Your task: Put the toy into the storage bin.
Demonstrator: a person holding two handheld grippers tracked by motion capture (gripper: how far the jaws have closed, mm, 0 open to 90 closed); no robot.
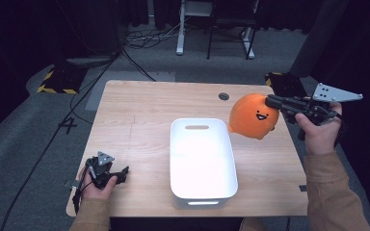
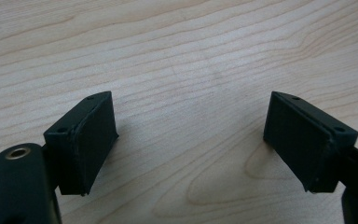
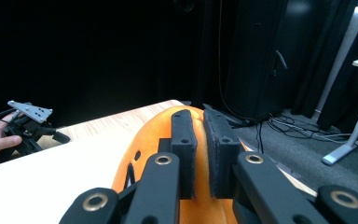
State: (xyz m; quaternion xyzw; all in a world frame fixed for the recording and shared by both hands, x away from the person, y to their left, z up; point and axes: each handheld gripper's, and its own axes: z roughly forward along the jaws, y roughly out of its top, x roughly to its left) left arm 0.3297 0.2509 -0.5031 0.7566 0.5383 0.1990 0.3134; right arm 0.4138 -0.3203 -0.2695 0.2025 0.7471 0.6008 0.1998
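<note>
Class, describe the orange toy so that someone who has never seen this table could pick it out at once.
Start at the wooden table and find the white bin at its middle. Just past the bin's far right corner, the right gripper holds the orange toy in the air. It is the one round, bright orange thing, with a small black smiling face.

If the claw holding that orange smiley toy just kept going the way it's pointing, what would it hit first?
The right claw points leftward, across the table, shut on the orange plush toy, held up in the air. Straight on, the way looks free: it seems to pass above the white bin. Depth is hard to judge.
</note>
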